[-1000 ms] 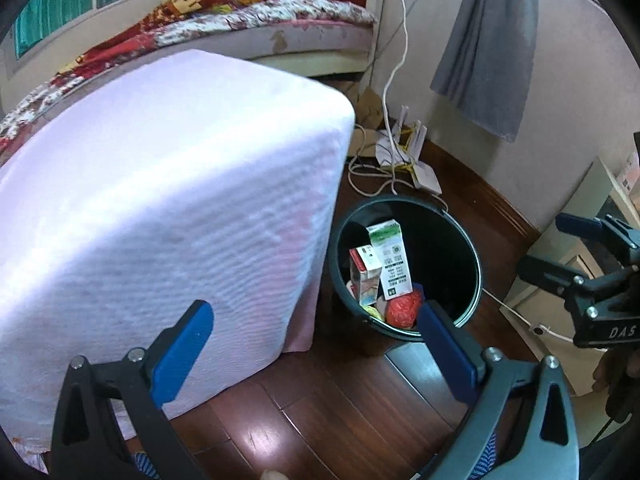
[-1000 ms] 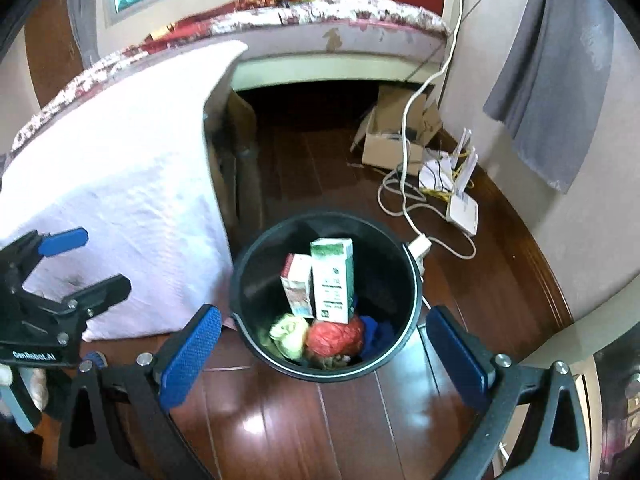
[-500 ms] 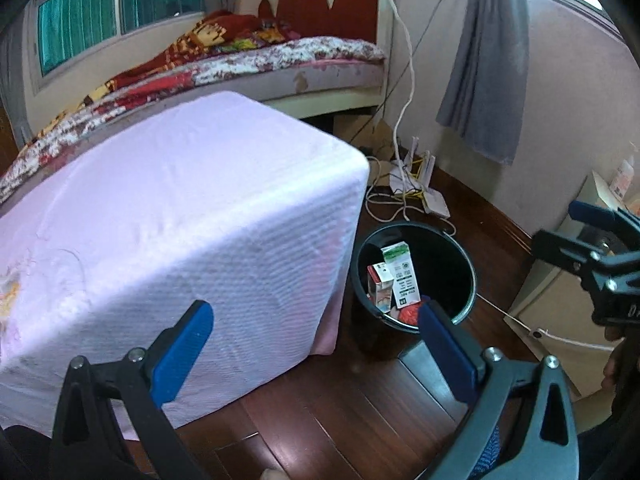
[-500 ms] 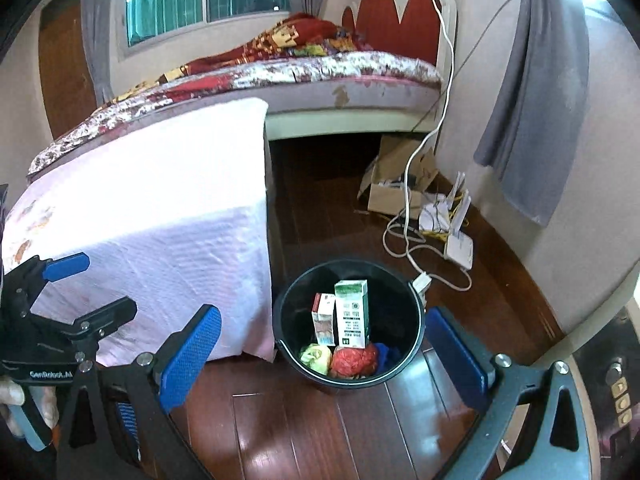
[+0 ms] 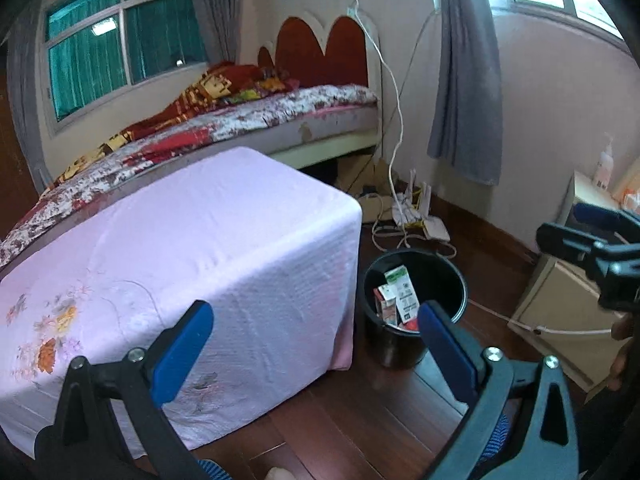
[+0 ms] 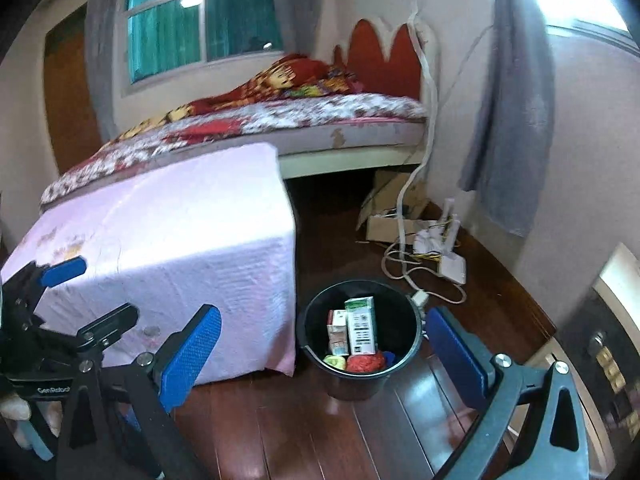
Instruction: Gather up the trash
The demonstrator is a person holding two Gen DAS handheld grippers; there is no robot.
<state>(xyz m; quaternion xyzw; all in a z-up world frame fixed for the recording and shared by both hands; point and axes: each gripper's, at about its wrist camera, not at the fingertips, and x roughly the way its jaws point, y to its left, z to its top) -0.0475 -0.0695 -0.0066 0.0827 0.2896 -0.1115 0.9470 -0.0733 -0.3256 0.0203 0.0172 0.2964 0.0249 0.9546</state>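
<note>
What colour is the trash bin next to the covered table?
Black; the trash bin shows best in the right wrist view, standing on the wooden floor.

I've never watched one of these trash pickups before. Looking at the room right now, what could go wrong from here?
Two things, I'd guess. The white cables lie looped on the floor right beside the black bin; a foot or a gripper could snag them. And the tall green-and-white carton stands upright in the bin, reaching about to its rim, so more trash dropped in might knock against it or land outside. Both grippers are open and empty, so nothing can fall just now.
</note>
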